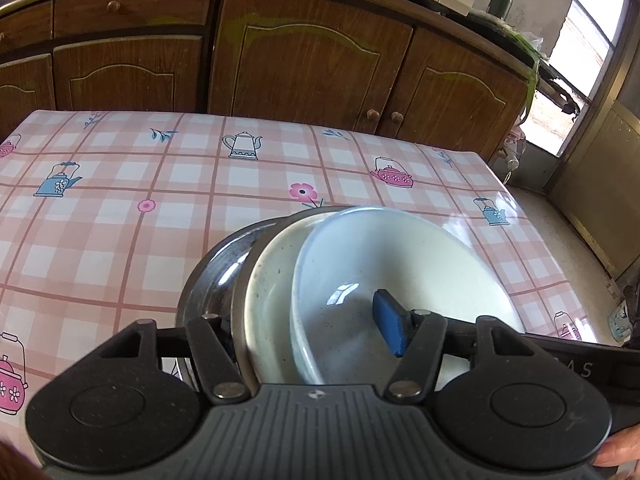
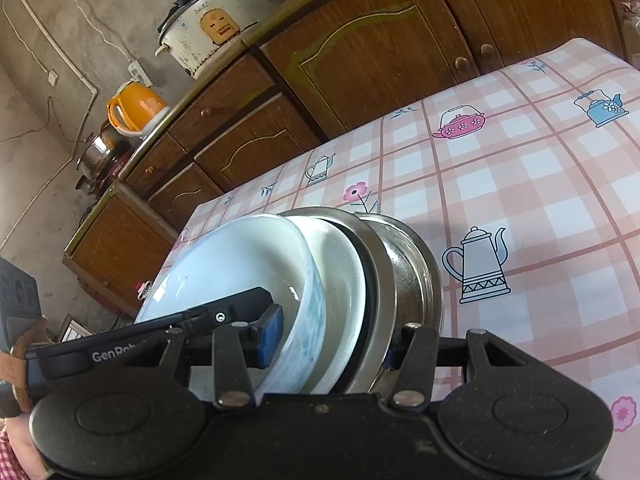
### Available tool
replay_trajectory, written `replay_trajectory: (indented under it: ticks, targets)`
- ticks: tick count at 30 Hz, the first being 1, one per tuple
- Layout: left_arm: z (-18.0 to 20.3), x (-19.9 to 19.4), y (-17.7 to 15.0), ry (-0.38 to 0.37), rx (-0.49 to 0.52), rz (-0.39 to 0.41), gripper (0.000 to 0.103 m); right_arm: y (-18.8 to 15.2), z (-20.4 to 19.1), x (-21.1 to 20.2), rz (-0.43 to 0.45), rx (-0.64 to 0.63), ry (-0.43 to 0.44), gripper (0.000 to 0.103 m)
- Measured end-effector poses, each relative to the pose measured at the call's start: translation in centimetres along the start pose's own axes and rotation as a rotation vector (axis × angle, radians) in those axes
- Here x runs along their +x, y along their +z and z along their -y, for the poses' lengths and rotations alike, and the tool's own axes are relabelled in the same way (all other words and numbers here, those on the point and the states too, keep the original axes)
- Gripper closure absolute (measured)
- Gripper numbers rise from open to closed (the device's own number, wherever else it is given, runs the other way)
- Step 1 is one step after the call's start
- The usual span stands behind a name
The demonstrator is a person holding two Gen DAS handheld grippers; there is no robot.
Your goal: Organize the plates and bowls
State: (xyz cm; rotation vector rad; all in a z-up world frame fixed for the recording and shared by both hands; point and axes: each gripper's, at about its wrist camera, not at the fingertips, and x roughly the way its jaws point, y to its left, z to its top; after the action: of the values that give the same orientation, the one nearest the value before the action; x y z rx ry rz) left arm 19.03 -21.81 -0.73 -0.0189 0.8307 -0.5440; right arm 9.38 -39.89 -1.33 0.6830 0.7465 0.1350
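Both hand-held grippers are clamped on one stack of nested dishes, held tilted above the pink-and-white checked oilcloth table (image 1: 120, 216) printed with teapots and flowers.

Stack, inner to outer: a pale blue glazed ceramic bowl (image 1: 400, 264), a cream-white speckled ceramic plate (image 1: 272, 292) under it, then a dark-rimmed steel plate (image 2: 376, 276), and a shiny stainless-steel basin (image 1: 212, 280) outermost. The rims overlap closely; the pieces sit one inside another.

Left gripper (image 1: 308, 332): its blue-padded finger (image 1: 390, 328) lies inside the pale blue bowl, the other finger sits behind the steel basin's outer wall. Jaws half apart, closed on the thickness of the whole stack.

Right gripper (image 2: 328, 344): one blue pad (image 2: 272, 336) presses the inner wall of the pale blue bowl, the opposite finger is against the steel basin's outside. Also clamped across the full stack. The body of the left gripper crosses the bowl in this view.

Whether the stack's lower edge touches the table cannot be told; the gripper bodies hide it.

Behind the table: brown wooden cabinets (image 1: 312, 68) with round knobs. On the counter, a white rice cooker (image 2: 204, 28) and an orange electric kettle (image 2: 136, 108).
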Motion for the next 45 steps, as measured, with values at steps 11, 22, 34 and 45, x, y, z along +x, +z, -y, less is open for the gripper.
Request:
replay_trajectory:
  ticks: [11, 22, 34, 45]
  targets:
    - [-1.3, 1.7, -0.4, 0.016, -0.038, -0.026, 0.040, 0.1, 0.8, 2.5, -0.041, -0.013, -0.010, 0.044]
    - [-1.8, 2.2, -0.6, -0.007, -0.055, -0.024, 0.040, 0.3, 0.7, 2.9, -0.053, -0.042, -0.026, 0.042]
    - [-1.8, 2.2, -0.7, -0.009, -0.031, -0.009, 0.040, 0.9, 1.1, 3.0, -0.080, -0.023, -0.013, 0.042]
    - [-1.6, 2.1, -1.0, 0.007, -0.001, 0.008, 0.038, 1.9, 4.5, 1.1, 0.009, 0.188, 0.127, 0.027]
